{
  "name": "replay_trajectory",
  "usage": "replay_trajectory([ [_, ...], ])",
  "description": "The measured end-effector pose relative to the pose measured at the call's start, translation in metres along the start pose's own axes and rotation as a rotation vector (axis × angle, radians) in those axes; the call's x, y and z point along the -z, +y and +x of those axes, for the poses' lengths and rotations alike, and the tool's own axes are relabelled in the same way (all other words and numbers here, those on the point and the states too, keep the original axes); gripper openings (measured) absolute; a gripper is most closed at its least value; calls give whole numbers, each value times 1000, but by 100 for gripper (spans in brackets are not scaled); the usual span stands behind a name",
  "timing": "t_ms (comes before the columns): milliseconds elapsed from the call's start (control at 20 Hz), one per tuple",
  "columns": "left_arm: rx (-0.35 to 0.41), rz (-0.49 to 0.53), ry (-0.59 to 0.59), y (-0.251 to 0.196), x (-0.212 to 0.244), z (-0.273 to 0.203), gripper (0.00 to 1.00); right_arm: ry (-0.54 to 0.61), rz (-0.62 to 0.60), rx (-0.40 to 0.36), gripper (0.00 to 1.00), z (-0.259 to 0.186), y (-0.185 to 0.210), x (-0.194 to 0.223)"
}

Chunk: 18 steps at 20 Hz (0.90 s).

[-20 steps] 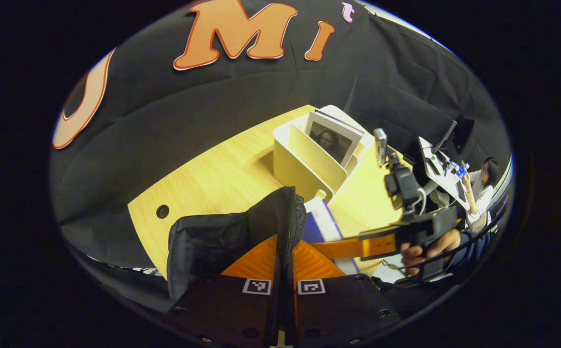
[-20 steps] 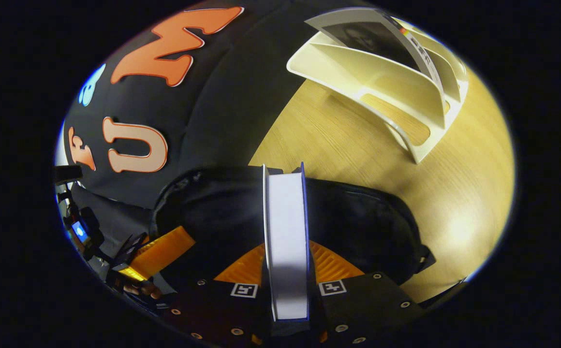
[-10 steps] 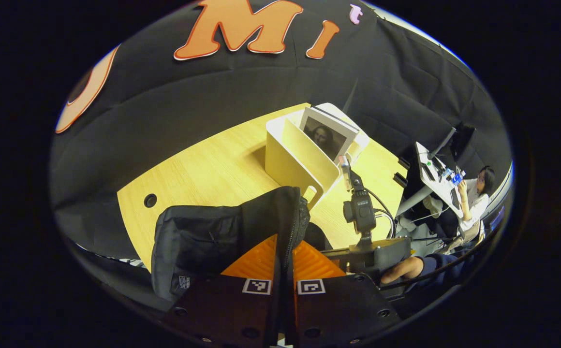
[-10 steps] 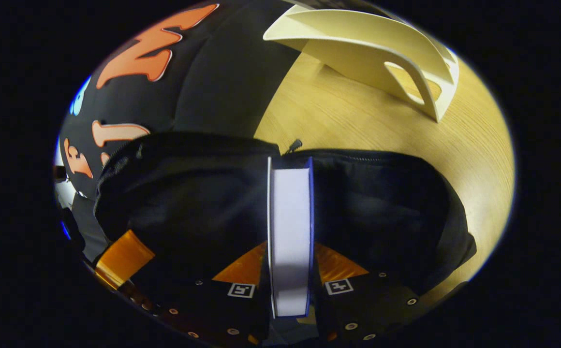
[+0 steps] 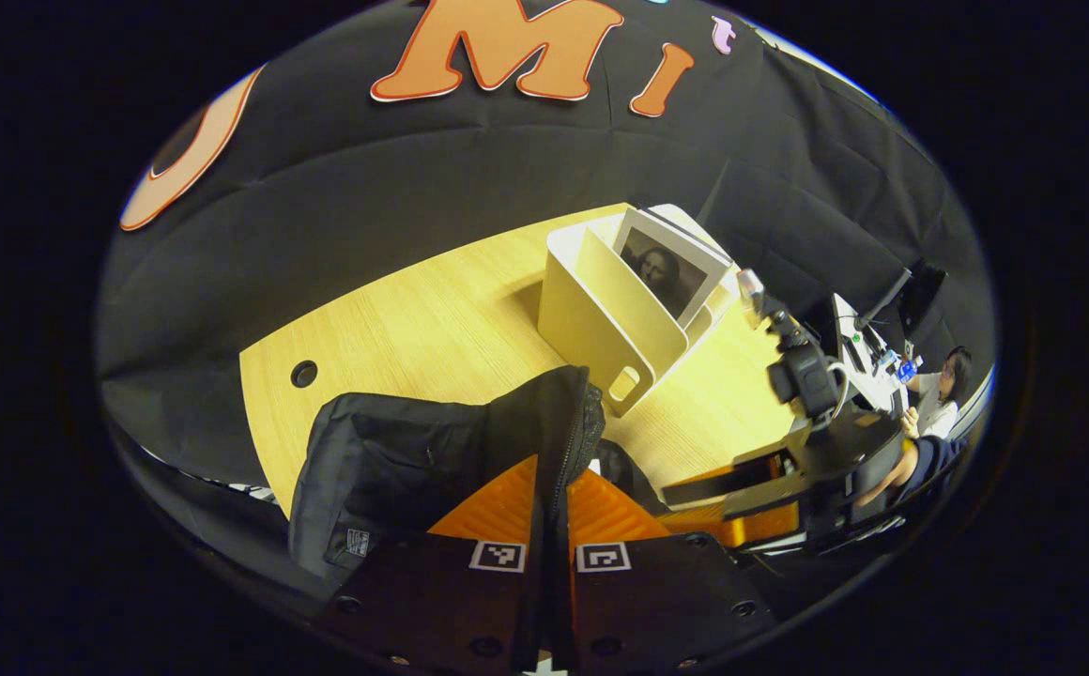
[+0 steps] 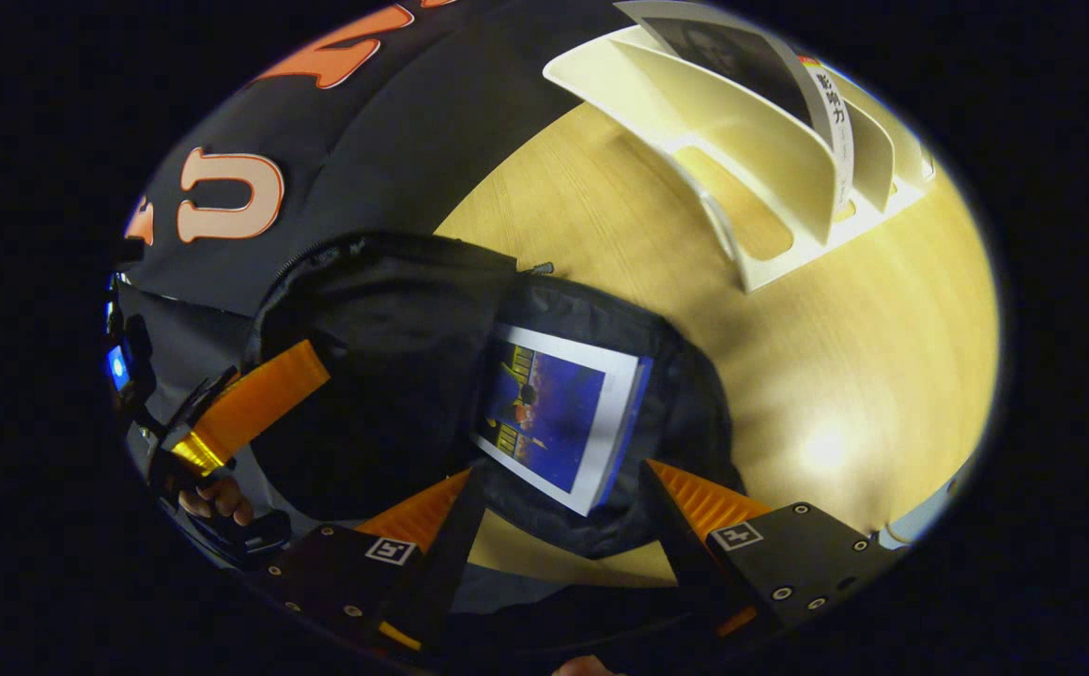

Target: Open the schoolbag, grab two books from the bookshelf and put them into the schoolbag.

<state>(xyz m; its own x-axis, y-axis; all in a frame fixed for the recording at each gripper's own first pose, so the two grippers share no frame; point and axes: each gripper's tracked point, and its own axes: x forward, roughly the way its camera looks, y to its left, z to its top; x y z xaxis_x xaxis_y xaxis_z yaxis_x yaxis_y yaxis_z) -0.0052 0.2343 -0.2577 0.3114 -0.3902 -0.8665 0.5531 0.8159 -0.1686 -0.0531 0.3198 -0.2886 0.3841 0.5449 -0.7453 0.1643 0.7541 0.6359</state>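
Ahead of our spread right jaws a book lies in the schoolbag, the bookshelf beyond it on the table, another book standing in it.

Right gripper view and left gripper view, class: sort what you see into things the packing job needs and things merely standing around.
Needed: schoolbag, held open by the left gripper; blue book lying inside it; bookshelf with the remaining book; open right gripper.

Standing around: table, far desk, seated person.
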Motion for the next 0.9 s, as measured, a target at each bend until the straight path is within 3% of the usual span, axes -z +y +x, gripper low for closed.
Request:
replay_trajectory([
  [200, -34, -23, 10, 0, 5, 7, 6, -9, -143, 89, 98, -58, -33, -31],
  [550, -69, -64, 45, -4, 8, 25, 6, -63, -344, 276, 98, -150, -72, -125],
  [900, -128, -123, 56, 3, 8, 31, 6, -62, -473, 367, 98, -169, -71, -223],
])
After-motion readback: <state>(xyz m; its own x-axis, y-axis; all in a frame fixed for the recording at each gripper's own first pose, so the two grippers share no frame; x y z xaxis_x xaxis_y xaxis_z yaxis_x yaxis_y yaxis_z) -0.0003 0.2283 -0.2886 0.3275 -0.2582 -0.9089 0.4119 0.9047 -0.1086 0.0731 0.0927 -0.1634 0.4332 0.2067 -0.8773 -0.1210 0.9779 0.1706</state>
